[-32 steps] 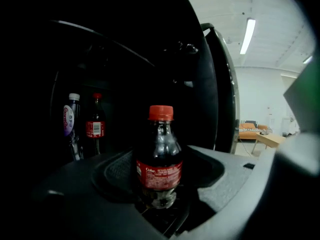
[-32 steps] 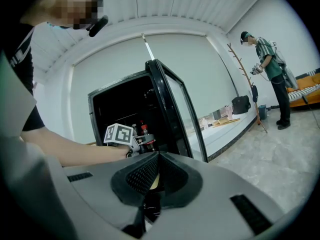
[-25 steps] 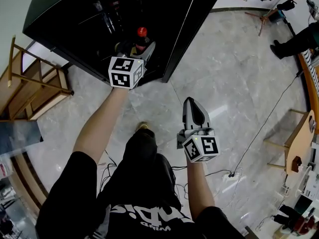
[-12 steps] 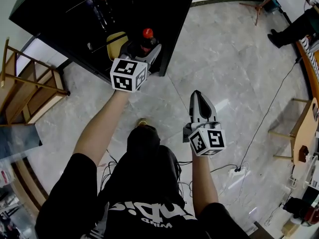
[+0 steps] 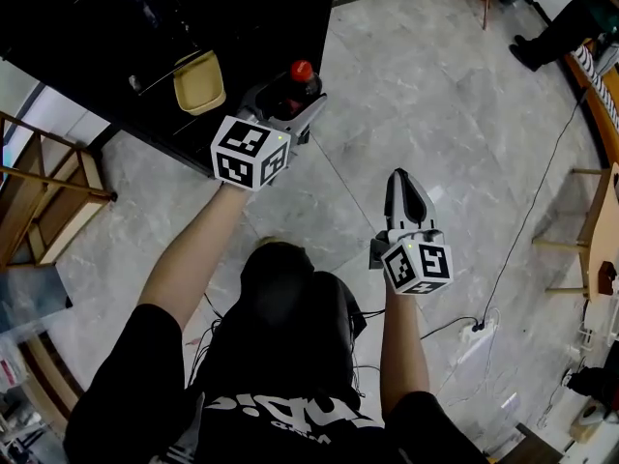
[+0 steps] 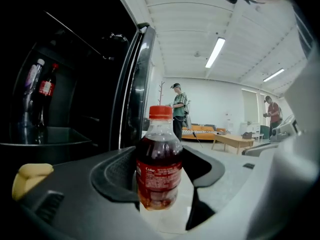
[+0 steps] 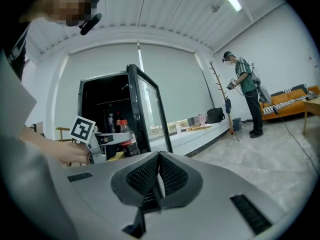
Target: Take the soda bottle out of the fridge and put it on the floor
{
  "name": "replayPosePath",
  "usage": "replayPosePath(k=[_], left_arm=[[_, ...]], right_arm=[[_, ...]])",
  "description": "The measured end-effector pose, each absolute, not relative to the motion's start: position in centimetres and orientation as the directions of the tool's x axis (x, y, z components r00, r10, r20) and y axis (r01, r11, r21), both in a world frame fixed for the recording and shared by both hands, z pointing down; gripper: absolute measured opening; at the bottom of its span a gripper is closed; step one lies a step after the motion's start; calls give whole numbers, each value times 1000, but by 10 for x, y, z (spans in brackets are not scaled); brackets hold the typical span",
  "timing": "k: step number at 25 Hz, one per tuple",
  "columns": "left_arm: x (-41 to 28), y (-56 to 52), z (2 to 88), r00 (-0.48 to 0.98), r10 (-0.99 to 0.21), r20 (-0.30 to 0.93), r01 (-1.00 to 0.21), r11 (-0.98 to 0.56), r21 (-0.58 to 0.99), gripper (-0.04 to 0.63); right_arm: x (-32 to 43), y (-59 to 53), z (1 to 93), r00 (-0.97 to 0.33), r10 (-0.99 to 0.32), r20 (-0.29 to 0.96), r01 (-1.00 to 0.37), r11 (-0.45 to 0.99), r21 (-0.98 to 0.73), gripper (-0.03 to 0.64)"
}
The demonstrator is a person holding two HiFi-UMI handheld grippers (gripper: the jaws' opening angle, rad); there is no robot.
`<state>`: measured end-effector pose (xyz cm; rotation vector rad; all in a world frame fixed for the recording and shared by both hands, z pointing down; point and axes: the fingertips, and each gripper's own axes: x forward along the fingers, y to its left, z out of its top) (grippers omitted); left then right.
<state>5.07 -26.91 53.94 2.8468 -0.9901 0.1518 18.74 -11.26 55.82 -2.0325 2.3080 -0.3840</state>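
Note:
A soda bottle with dark cola, a red cap and a red label stands upright between the jaws of my left gripper, which is shut on it. It hangs just outside the front edge of the open black fridge, above the grey stone floor. In the left gripper view the bottle fills the gap between the pads, beside the fridge door. My right gripper is lower right, shut and empty, its pads pressed together. From it I see the bottle by the fridge.
A yellow container and more bottles sit inside the fridge. A wooden frame stands to the left. A cable and power strip lie on the floor at right. A person stands far right, near wooden furniture.
My left gripper has drawn the bottle out of the fridge opening toward the floor side and lower. The right gripper has sunk and drifted right, still shut.

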Motion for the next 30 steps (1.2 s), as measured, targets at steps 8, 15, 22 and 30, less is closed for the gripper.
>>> replayPosePath(k=[8,15,22,30], left_arm=[[84,-249,613,830,-545,118,-555,-828,78,293],[104,-242,681,847,-522,96,-529,-846,69,293],[112,-233,725,851,-514,112,-522,-851,61,293],[115,-236,765,856,-504,118,-515,-852,95,293]], right_arm=[[211,-100,639,-95,-989,110,-978,72,-196,21],[221,-98,702,-90,-993,76,-982,76,-170,21],[224,-93,743,-97,-993,74,-982,83,-171,21],[224,-94,772,-97,-989,108,-980,76,-185,21]])
